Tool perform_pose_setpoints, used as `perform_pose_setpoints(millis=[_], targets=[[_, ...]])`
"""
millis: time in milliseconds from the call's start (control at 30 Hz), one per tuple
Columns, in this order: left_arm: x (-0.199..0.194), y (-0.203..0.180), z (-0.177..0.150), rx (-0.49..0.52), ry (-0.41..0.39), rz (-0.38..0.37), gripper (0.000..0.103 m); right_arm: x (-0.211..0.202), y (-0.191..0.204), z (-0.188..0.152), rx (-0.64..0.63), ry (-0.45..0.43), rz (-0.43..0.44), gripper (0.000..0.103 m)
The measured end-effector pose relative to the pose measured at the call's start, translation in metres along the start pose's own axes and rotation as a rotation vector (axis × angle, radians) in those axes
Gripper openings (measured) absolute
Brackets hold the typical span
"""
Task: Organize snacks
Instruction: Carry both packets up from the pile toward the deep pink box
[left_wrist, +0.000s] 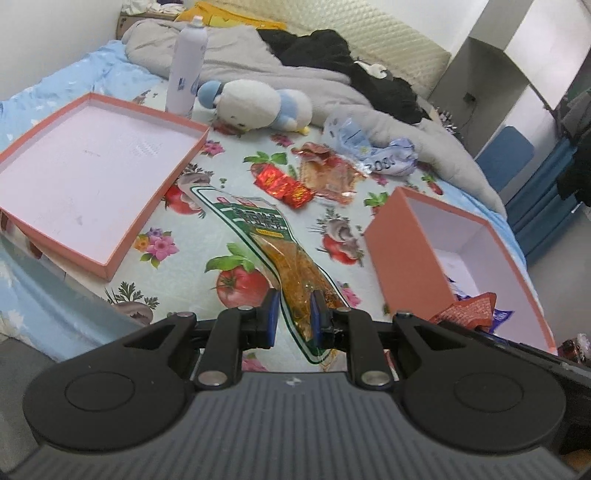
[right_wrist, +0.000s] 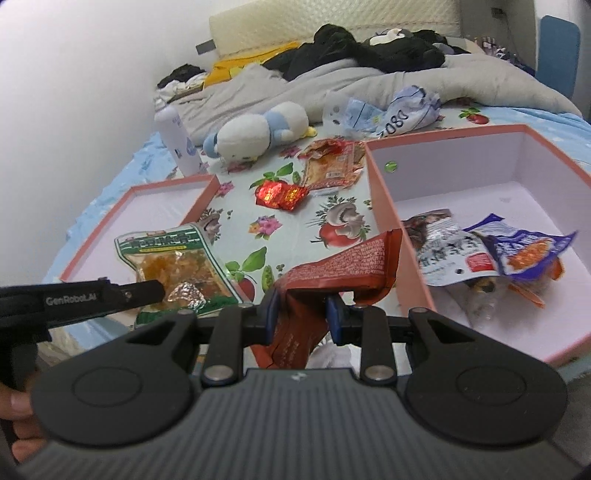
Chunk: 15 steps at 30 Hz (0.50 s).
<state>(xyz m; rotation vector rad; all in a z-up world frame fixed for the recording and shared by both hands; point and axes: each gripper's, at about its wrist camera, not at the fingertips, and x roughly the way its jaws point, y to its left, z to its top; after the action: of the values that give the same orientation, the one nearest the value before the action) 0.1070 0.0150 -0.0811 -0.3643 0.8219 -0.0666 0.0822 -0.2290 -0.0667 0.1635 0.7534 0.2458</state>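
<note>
Two grippers each clamp one packet. The left gripper (left_wrist: 293, 308) is pinched tight on a green-edged clear snack bag (left_wrist: 266, 236) that sticks out ahead of its jaws above the floral sheet (left_wrist: 332, 221). The right gripper (right_wrist: 301, 308) grips a brown-red packet (right_wrist: 343, 269) beside the deep pink box (right_wrist: 384, 206), which holds about three packets (right_wrist: 480, 254). One shallow pink lid (left_wrist: 85, 177) lies left. Two red foil sweets (right_wrist: 280, 195) and one orange wrapper (right_wrist: 330, 166) lie between.

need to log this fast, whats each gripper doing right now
left gripper: shut on the green-edged snack bag
right gripper: shut on the red-brown snack packet
</note>
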Motion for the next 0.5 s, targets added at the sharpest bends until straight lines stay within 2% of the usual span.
perform_pose_setpoints(millis=[167,200,300,333,367,500], targets=[[-0.026,-0.016,-0.007,0.006,-0.018,-0.016,0.021,-0.031,-0.004,0.0,0.008,-0.035,-0.004,0.029],[-0.03,-0.019,-0.008,0.007,-0.023,-0.021,0.021,-0.037,-0.005,0.0,0.008,-0.042,-0.008,0.024],[-0.041,-0.031,-0.009,0.023,-0.04,-0.038,0.021,-0.05,-0.012,0.001,0.017,-0.065,-0.014,0.022],[-0.042,-0.035,-0.01,0.031,-0.043,-0.039,0.021,-0.052,-0.014,0.001,0.014,-0.075,-0.021,0.014],[-0.041,-0.038,-0.01,0.035,-0.043,-0.042,0.021,-0.05,-0.016,0.001,0.007,-0.08,-0.034,0.012],[-0.035,-0.049,-0.015,0.039,-0.034,-0.062,0.021,-0.039,-0.035,-0.007,0.036,-0.036,-0.062,0.012]])
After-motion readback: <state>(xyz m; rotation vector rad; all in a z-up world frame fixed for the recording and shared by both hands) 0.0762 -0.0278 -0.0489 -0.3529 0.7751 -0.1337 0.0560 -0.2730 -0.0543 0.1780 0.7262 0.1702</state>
